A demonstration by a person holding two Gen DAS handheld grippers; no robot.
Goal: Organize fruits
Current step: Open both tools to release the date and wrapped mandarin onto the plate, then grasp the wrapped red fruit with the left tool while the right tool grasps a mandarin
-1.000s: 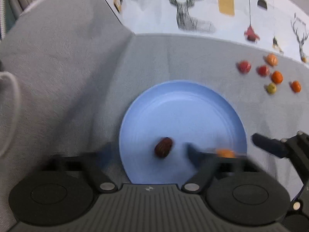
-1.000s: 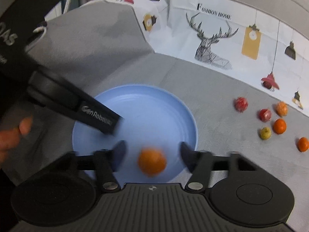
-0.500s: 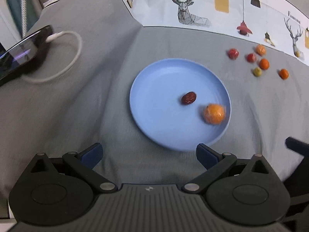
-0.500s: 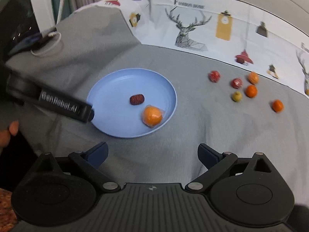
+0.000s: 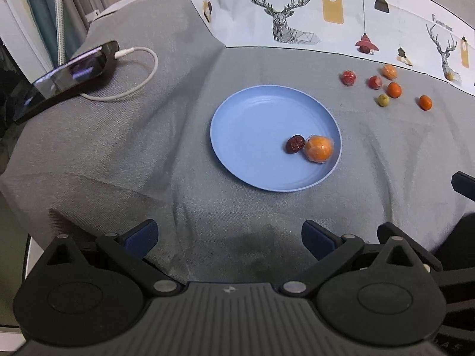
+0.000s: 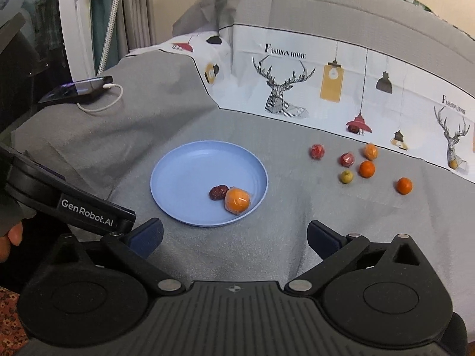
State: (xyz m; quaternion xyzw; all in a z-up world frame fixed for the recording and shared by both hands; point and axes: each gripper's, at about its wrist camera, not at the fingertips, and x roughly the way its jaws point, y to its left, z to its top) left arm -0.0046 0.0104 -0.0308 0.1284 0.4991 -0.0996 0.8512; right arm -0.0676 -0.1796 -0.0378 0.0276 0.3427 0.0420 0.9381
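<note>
Plate (image 5: 255,136) holds wrapped orange (image 5: 319,149), date (image 5: 295,144) | both jaws wide, empty | fingertip (image 6: 13,234) only right view

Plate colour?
Plain light blue plate, no pattern. It shows best in the left wrist view.

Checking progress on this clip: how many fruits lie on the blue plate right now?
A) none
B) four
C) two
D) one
C: a dark red date and a wrapped orange lie touching on the blue plate, while the other fruits sit on the grey cloth to its right.
</note>
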